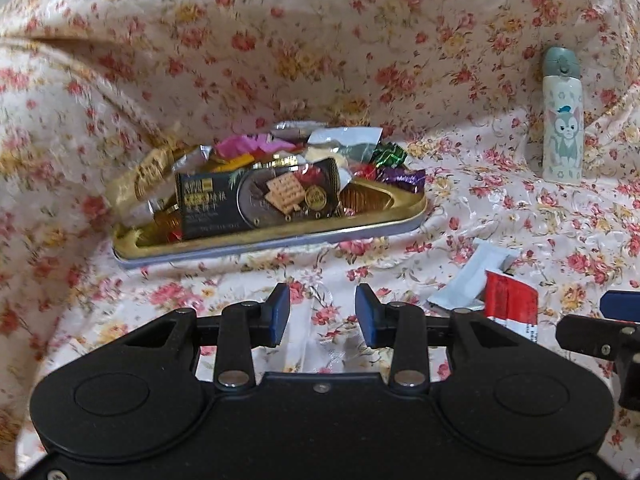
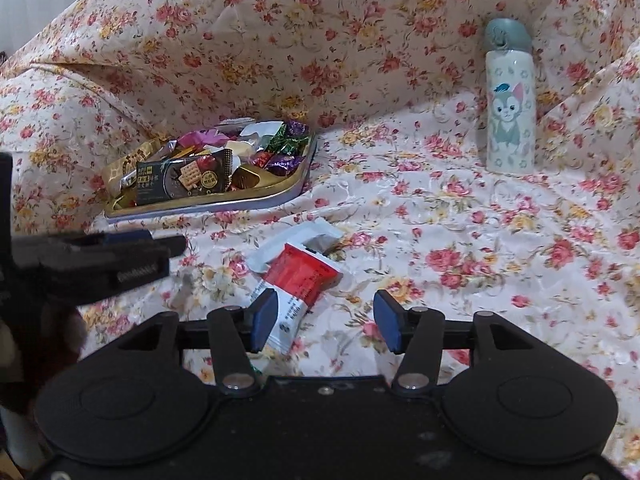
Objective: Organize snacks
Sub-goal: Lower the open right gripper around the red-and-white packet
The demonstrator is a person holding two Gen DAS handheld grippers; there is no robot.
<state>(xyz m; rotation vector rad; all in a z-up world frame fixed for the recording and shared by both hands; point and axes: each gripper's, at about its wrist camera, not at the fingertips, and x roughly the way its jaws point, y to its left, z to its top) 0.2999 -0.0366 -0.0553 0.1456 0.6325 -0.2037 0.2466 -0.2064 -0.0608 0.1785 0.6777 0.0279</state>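
Observation:
A gold tray (image 1: 280, 240) (image 2: 200, 206) on the flowered cloth holds several wrapped sweets and a black cracker packet (image 1: 256, 200) (image 2: 180, 180). A red and white snack packet (image 2: 304, 276) (image 1: 510, 300) lies on the cloth, overlapping a white packet (image 2: 296, 240) (image 1: 472, 276). My right gripper (image 2: 326, 320) is open just short of the red packet, whose near end passes behind its left finger; the pads do not press on it. My left gripper (image 1: 323, 312) is open over bare cloth in front of the tray, with nothing between its fingers.
A cream bottle (image 1: 562, 120) (image 2: 510, 112) with a cartoon cat and a grey cap stands upright at the back right. The flowered cloth (image 2: 460, 240) rises in folds behind the tray. The two grippers are side by side, close together.

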